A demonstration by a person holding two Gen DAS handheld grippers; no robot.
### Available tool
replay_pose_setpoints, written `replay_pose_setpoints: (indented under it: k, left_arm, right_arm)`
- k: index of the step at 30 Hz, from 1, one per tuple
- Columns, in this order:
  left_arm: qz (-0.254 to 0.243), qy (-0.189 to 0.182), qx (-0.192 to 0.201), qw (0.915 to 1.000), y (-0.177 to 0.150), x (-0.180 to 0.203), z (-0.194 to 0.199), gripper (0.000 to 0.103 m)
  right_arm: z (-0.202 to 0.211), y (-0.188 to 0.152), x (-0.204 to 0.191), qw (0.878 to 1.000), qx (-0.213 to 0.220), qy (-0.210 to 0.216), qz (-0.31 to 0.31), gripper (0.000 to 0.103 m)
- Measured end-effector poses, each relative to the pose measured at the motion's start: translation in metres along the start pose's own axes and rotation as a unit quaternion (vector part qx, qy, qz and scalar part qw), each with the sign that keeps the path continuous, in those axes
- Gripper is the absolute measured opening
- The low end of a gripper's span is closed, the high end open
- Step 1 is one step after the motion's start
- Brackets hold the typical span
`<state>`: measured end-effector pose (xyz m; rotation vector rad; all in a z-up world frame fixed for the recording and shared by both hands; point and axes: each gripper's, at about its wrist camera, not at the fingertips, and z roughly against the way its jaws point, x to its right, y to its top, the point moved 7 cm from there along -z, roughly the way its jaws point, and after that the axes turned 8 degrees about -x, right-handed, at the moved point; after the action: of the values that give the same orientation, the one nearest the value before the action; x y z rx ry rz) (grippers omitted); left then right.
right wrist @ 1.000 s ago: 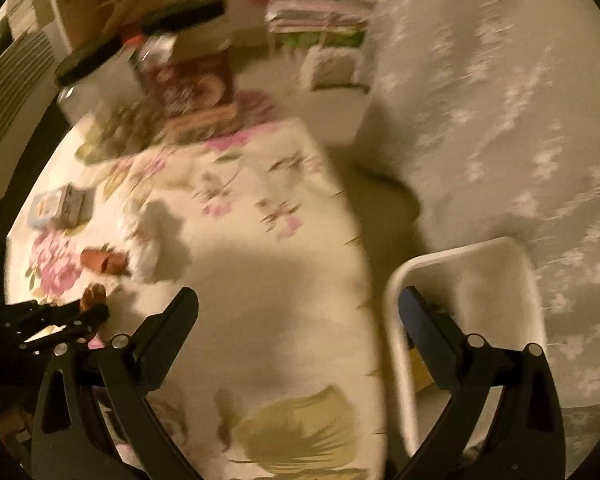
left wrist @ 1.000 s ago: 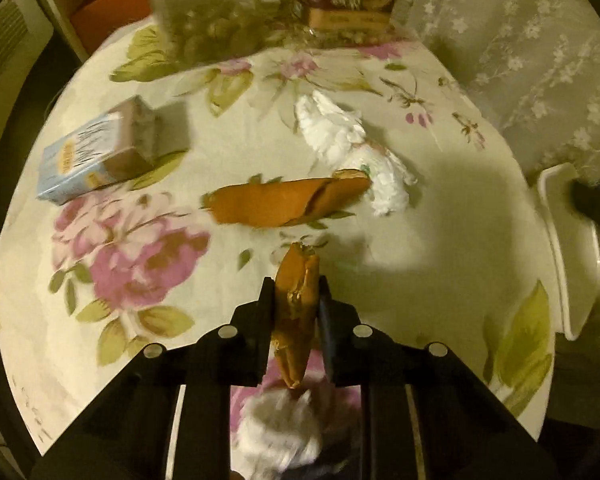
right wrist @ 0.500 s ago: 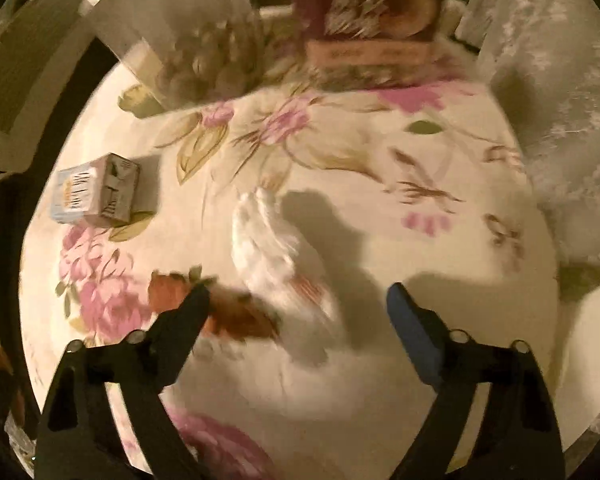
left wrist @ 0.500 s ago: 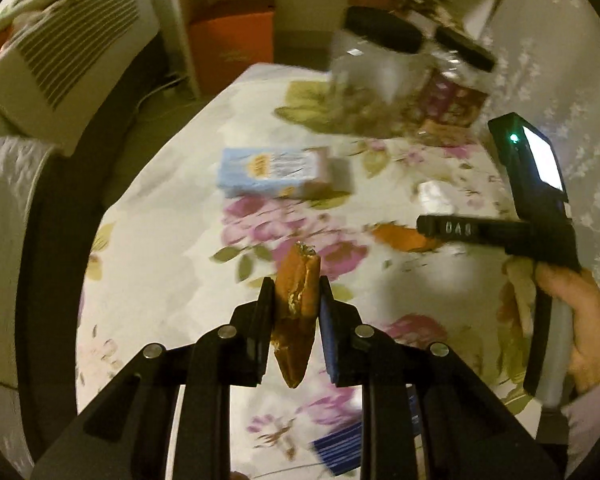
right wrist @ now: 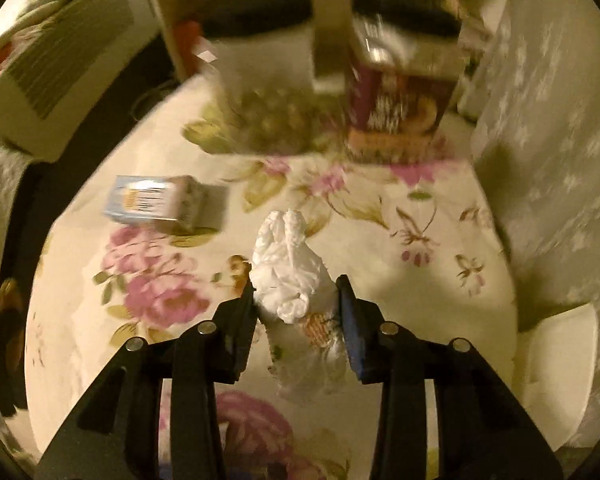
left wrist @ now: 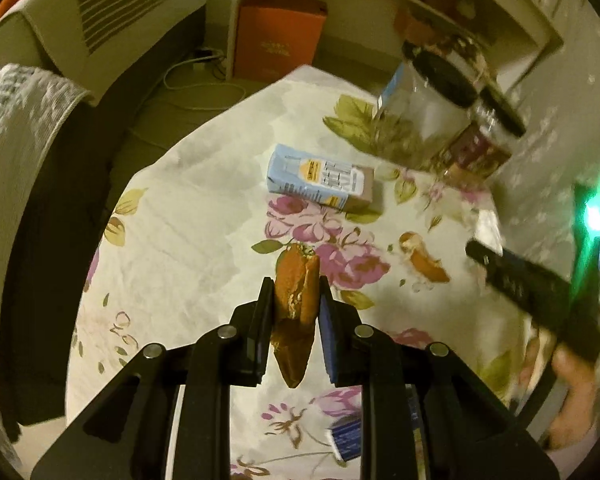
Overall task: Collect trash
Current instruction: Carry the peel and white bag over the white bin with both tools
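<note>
Left gripper (left wrist: 296, 304): jaws closed on an orange-brown wrapper (left wrist: 296, 300), held upright between the two pads and raised above the floral tablecloth (left wrist: 188, 216). The wrapper's crumpled upper end stands clear above the fingertips; its lower end hangs down past the pads.

Right gripper (right wrist: 296, 296): jaws parted on either side of a crumpled white tissue wad (right wrist: 288, 268) that lies on the tablecloth (right wrist: 440, 296). The left pad sits just beside the wad's edge; whether either pad actually touches it cannot be told. The wad's lower part lies in shadow between the fingers.

Other trash on the table: a second orange-brown wrapper (left wrist: 422, 258) lies flat on the cloth to the right of the held one, near the right-hand gripper body (left wrist: 540, 296) (blurred, with a green light glowing on it). In the right wrist view only a small part of this wrapper (right wrist: 239, 266) shows, just left of the tissue wad.

A light blue carton (left wrist: 320, 178) lies on its side further back on the table, well apart from both grippers. Behind it stand a clear jar with a black lid (left wrist: 424, 108) and a dark red labelled container (right wrist: 396, 108), both blurred. A white bin (right wrist: 556, 376) stands at the table's right edge.
</note>
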<state>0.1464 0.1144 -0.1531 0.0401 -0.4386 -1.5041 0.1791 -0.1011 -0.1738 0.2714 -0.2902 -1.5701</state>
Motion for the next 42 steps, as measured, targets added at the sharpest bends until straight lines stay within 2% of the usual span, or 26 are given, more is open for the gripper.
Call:
replay_pose_setpoints:
  k: [5, 9, 14, 17, 22, 29, 36, 42]
  left_arm:
    - [0.016, -0.04, 0.016, 0.999, -0.002, 0.006, 0.016, 0.022]
    - [-0.008, -0.019, 0.032, 0.9993, -0.009, 0.02, 0.023, 0.022]
    - [-0.042, 0.012, 0.065, 0.997, -0.015, 0.043, 0.032, 0.022]
    - [-0.051, 0.018, 0.076, 0.9956, -0.017, 0.053, 0.032, 0.022]
    - [-0.068, 0.031, 0.086, 0.9935, -0.02, 0.076, 0.029, 0.022]
    - [-0.101, 0.033, 0.099, 0.9894, -0.025, 0.122, 0.025, 0.022]
    - [-0.134, 0.019, 0.109, 0.9848, -0.033, 0.173, 0.02, 0.022]
    - [-0.177, 0.006, 0.101, 0.9789, -0.052, 0.22, 0.007, 0.022]
  right_arm:
    - [0.04, -0.023, 0.003, 0.999, 0.048, 0.009, 0.013, 0.037]
    - [0.064, -0.042, 0.02, 0.996, 0.083, 0.0, 0.018, 0.037]
    - [0.074, -0.063, 0.041, 0.992, 0.126, -0.018, 0.013, 0.037]
    - [0.069, -0.068, 0.059, 0.993, 0.114, -0.027, 0.0, 0.037]
    - [0.089, -0.07, 0.083, 0.989, 0.14, -0.039, -0.011, 0.038]
    - [0.104, -0.078, 0.126, 0.986, 0.149, -0.055, -0.044, 0.038]
    - [0.107, -0.091, 0.194, 0.981, 0.133, -0.084, -0.113, 0.039]
    - [0.116, -0.102, 0.254, 0.97, 0.129, -0.101, -0.179, 0.04]
